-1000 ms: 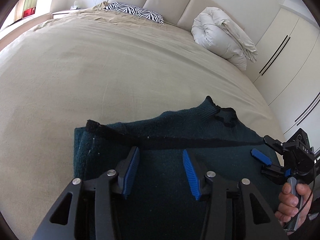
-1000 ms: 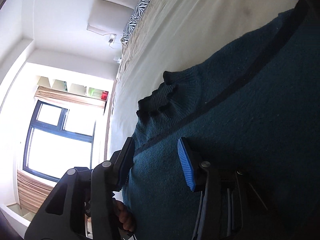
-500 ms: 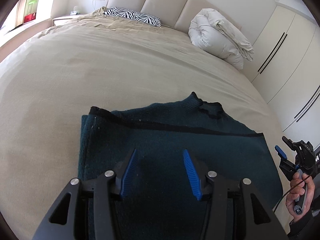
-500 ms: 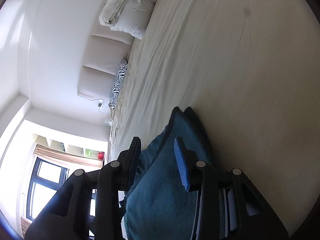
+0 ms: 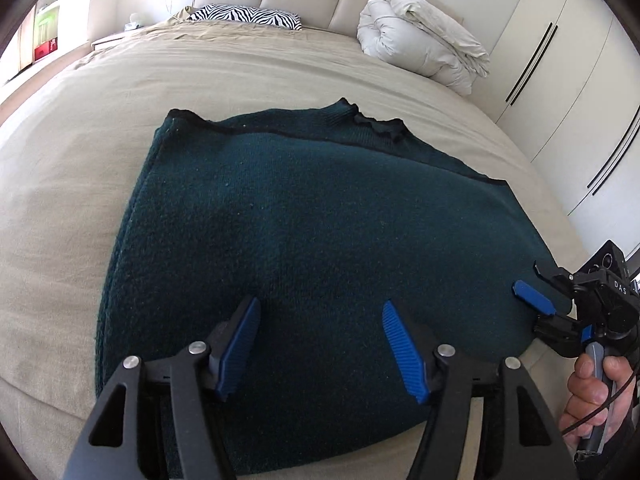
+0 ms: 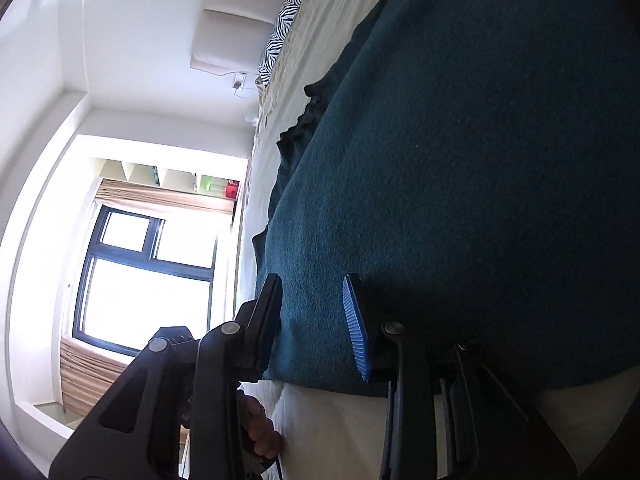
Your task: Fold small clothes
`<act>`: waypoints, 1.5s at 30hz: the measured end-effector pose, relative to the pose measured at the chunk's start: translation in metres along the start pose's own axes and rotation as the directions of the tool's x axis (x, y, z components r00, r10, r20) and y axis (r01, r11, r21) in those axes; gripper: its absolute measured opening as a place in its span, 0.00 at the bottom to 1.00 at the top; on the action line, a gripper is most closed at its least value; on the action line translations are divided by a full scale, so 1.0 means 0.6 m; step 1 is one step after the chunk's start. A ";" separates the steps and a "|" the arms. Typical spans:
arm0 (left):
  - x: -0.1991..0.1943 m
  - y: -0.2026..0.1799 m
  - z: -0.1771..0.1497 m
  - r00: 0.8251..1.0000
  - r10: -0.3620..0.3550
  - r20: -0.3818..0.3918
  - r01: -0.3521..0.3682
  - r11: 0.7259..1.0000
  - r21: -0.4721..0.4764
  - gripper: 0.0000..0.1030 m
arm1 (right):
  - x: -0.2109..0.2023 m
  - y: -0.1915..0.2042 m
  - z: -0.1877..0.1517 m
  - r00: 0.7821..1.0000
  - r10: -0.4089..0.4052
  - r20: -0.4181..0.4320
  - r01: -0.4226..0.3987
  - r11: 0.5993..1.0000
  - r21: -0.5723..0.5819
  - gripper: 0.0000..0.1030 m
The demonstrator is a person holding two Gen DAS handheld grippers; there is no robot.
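On the bed point(image 5: 80, 152), the sweater point(image 5: 320, 232) lies under both gaping, empty hand-held grippers point(image 5: 320, 344) point(image 6: 312, 316).

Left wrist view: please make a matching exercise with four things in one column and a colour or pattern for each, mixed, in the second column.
1. knitted sweater
2. pillow by the headboard
3. rolled duvet
4. bed sheet

a. white
b. beige
c. dark teal
d. zebra stripes

Pairs: 1-c, 2-d, 3-a, 4-b

sweater point(image 5: 320, 240) on bed point(image 5: 100, 100) | duvet point(image 5: 420, 52), pillow point(image 5: 246, 16) behind
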State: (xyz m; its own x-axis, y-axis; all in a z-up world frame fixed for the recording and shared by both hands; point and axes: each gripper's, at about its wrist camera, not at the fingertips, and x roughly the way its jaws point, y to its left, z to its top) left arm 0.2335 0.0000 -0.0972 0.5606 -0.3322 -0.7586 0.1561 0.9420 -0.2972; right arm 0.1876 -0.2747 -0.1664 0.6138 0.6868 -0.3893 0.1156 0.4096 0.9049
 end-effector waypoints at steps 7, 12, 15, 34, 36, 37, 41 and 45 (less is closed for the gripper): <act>0.000 0.004 -0.002 1.000 0.001 0.008 -0.001 1.000 0.016 0.65 | -0.173 -0.061 0.046 0.952 -0.176 0.250 0.148 0.981 0.125 0.31; -0.002 0.007 -0.001 1.000 -0.008 0.009 0.008 1.000 0.015 0.65 | -0.239 -0.040 0.030 0.921 -0.233 0.311 0.212 0.972 0.099 0.51; -0.011 0.010 -0.001 1.000 -0.012 0.010 0.012 1.000 0.005 0.65 | -0.245 -0.005 0.004 0.925 -0.230 0.303 0.229 0.973 0.041 0.51; -0.121 0.202 -0.002 0.994 -0.080 0.073 0.101 0.931 -0.352 0.79 | -0.098 0.158 -0.073 0.985 -0.169 0.047 0.175 0.944 -0.280 0.51; -0.114 0.211 0.007 0.992 -0.115 0.061 0.129 0.922 -0.366 0.78 | -0.079 0.167 -0.071 0.986 -0.165 0.023 0.165 0.941 -0.296 0.51; -0.107 0.213 0.013 0.988 -0.148 0.049 0.156 0.915 -0.371 0.78 | -0.074 0.172 -0.070 0.987 -0.162 0.012 0.158 0.940 -0.303 0.51; -0.064 0.221 0.024 0.957 -0.291 -0.005 0.258 0.855 -0.449 0.77 | -0.034 0.189 -0.061 0.987 -0.154 -0.038 0.134 0.937 -0.323 0.51; -0.040 0.224 0.026 0.934 -0.356 0.001 0.308 0.806 -0.505 0.74 | 0.009 0.202 -0.054 0.983 -0.156 -0.092 0.116 0.934 -0.339 0.51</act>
State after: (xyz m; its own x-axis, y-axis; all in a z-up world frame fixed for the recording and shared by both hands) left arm 0.2535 0.1356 -0.1101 0.4693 -0.6459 -0.6022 -0.1126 0.6326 -0.7663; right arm 0.1795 -0.2016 -0.0647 0.5136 0.6671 -0.5396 -0.0856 0.6656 0.7414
